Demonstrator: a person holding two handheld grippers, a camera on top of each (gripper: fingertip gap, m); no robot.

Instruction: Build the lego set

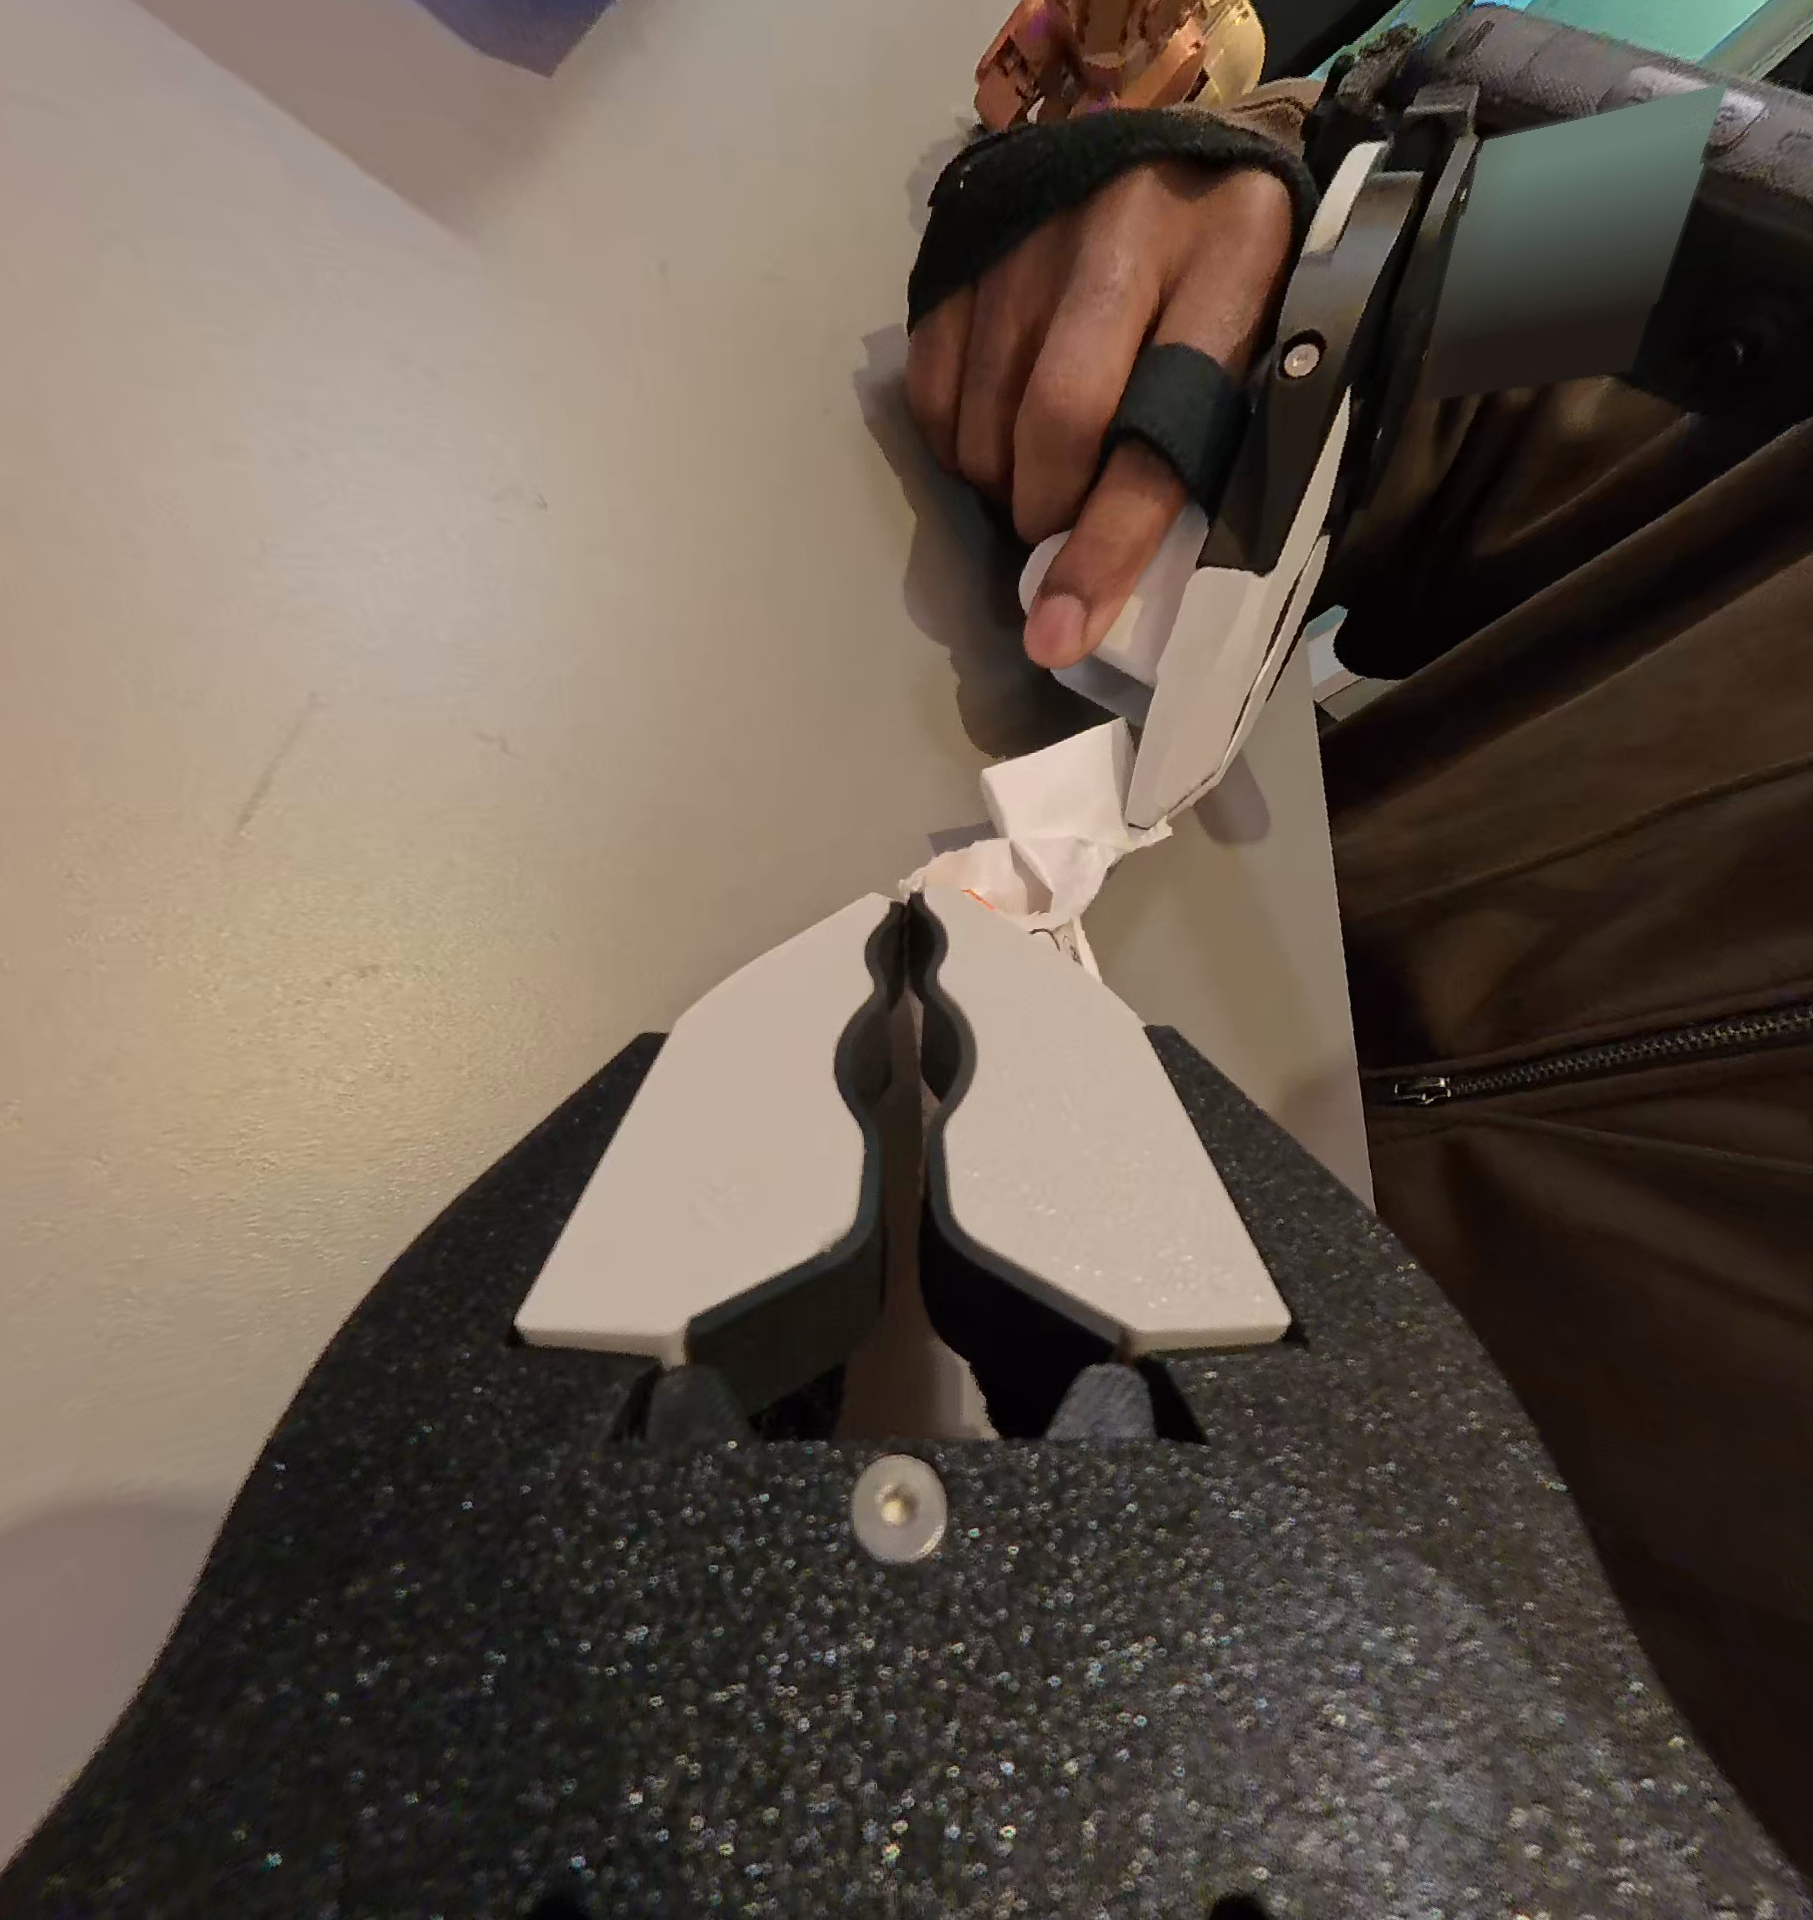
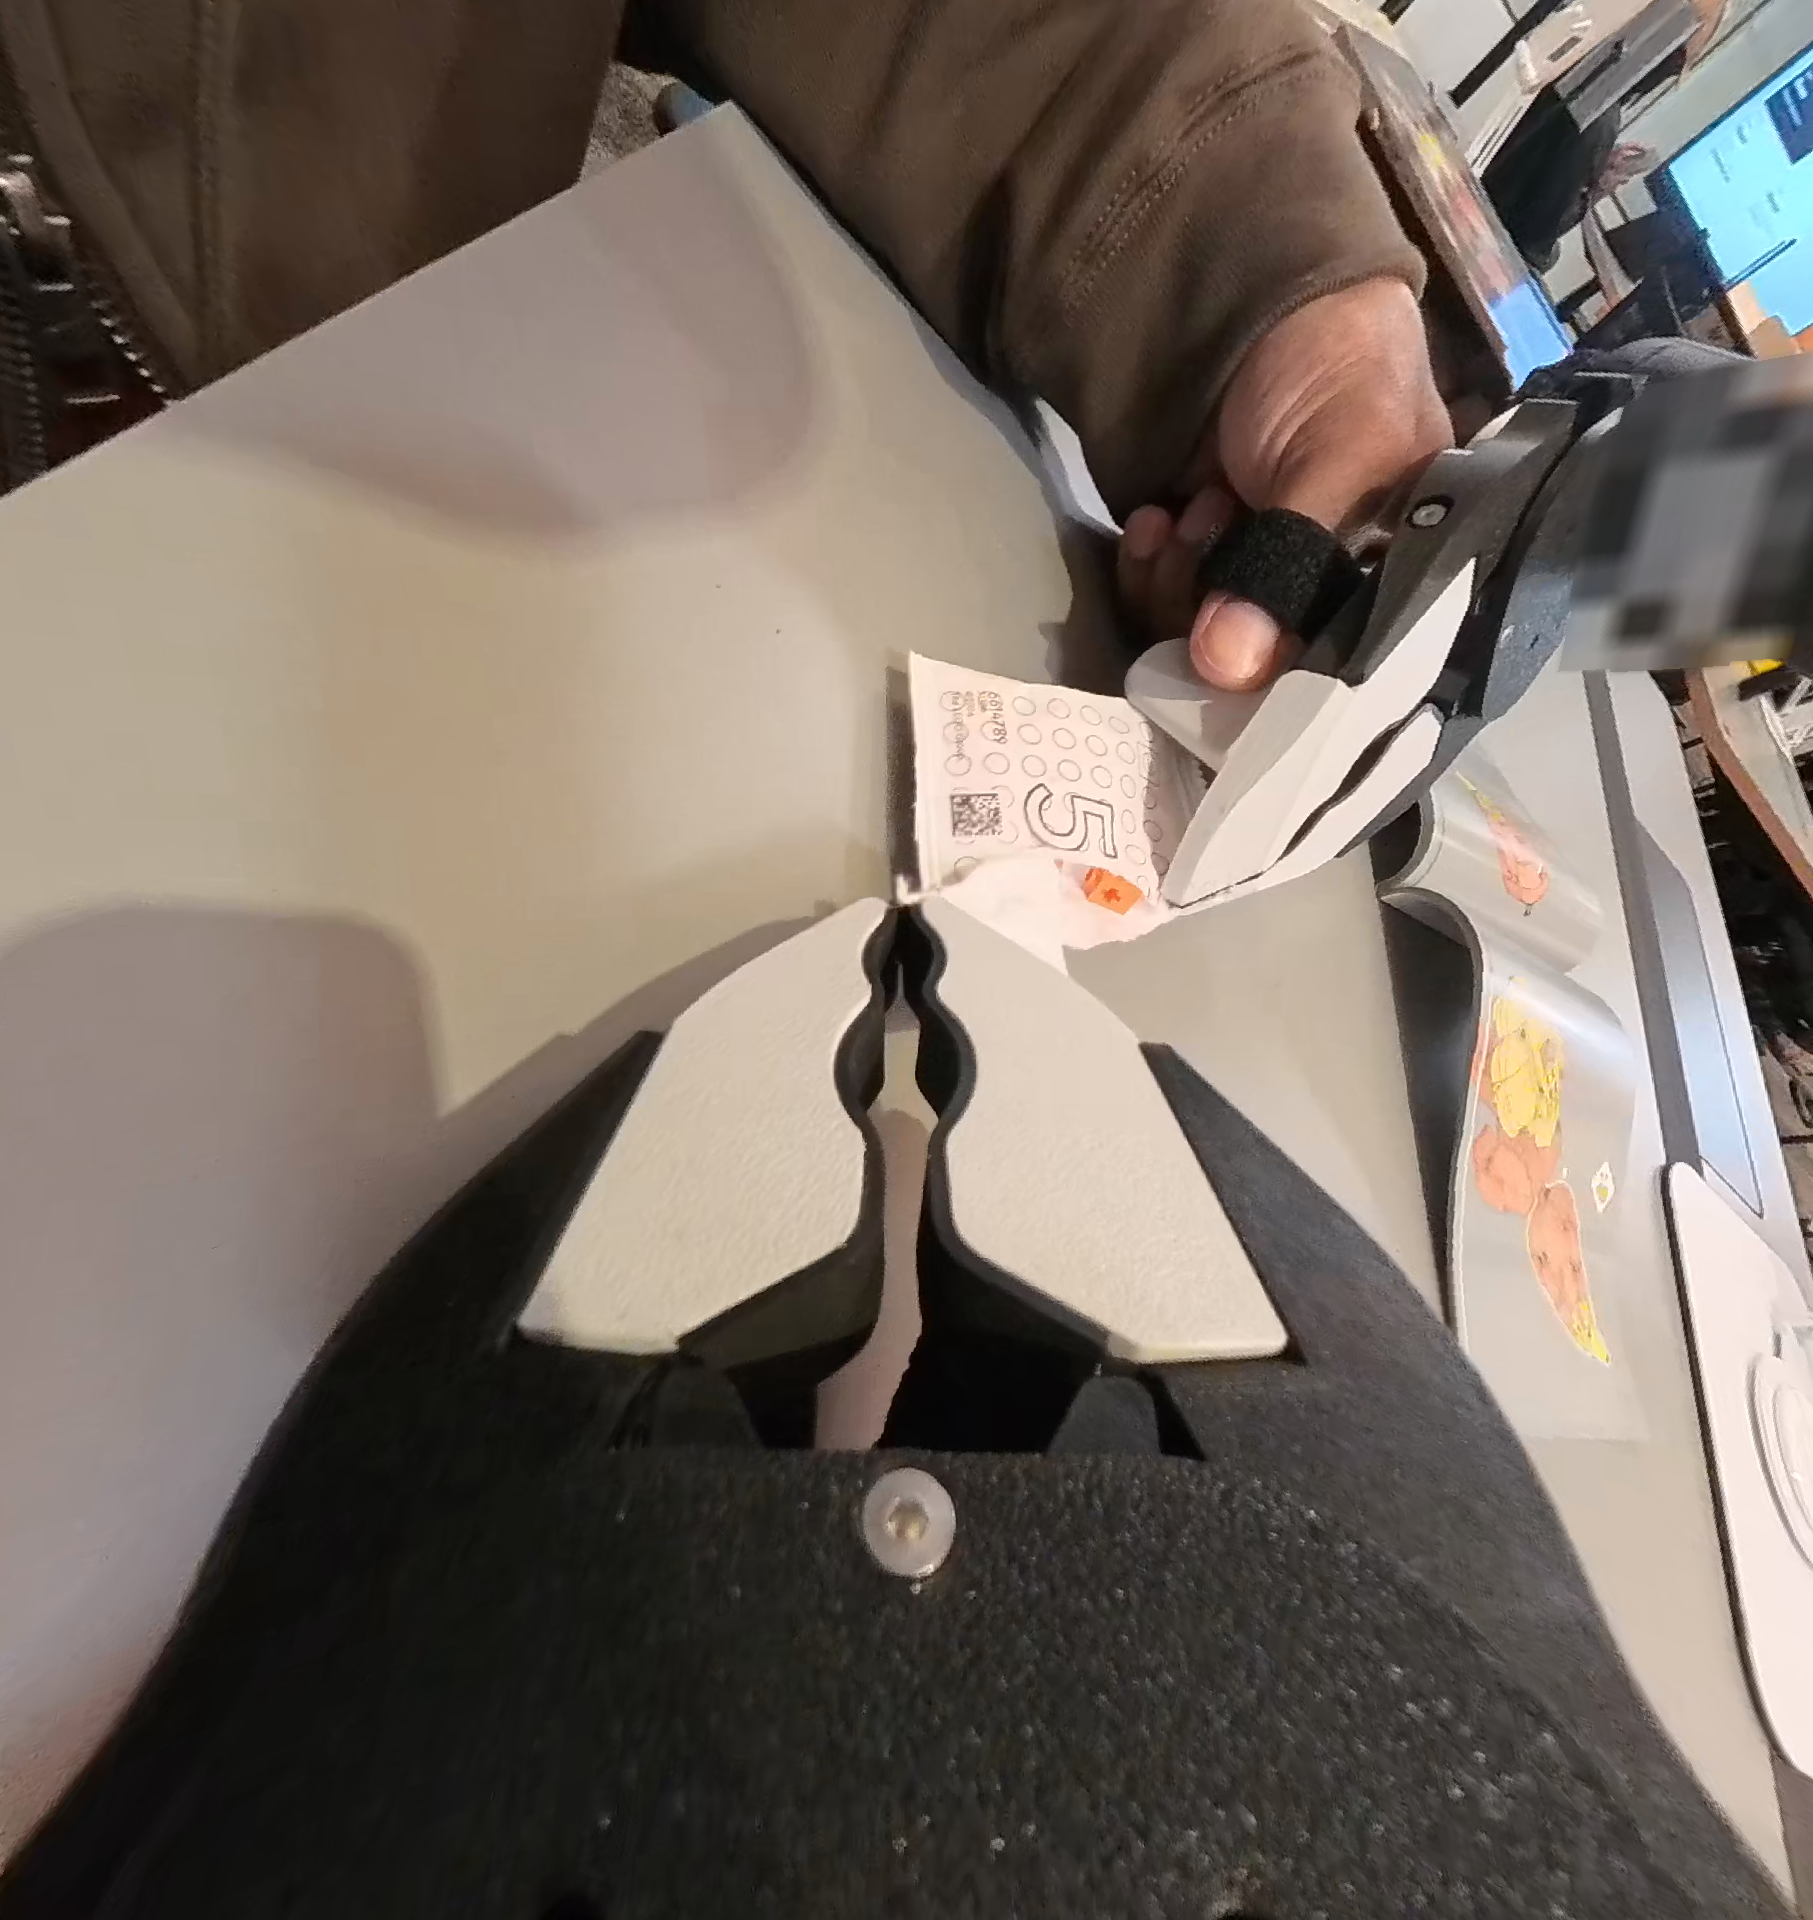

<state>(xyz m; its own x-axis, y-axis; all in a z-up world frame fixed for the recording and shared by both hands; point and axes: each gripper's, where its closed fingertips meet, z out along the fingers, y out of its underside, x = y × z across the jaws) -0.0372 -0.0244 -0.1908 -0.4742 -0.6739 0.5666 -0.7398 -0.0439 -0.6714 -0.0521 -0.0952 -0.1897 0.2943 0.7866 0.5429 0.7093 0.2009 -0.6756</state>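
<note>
A white printed paper bag (image 2: pixel 995 758) of Lego parts is held just above the pale table (image 2: pixel 466 675), stretched between both grippers and torn open along its lower edge. A small orange brick (image 2: pixel 1104 894) shows in the tear. My right gripper (image 2: pixel 904 914) is shut on the bag's near corner. My left gripper (image 2: pixel 1188 894) is shut on the other side of the tear. In the left wrist view my left gripper (image 1: pixel 907 906) pinches the crumpled bag (image 1: pixel 1047 831), and my right gripper (image 1: pixel 1151 821) grips it from above right.
Sheets with orange and yellow pictures (image 2: pixel 1525 1122) lie at the table's right side. A white tray (image 2: pixel 1795 1455) lies beyond them. The person's brown jacket (image 1: pixel 1608 935) is close behind the table edge. Monitors (image 2: pixel 1754 208) stand in the background. Across from one pair of fingers to the other is roughly 8 cm.
</note>
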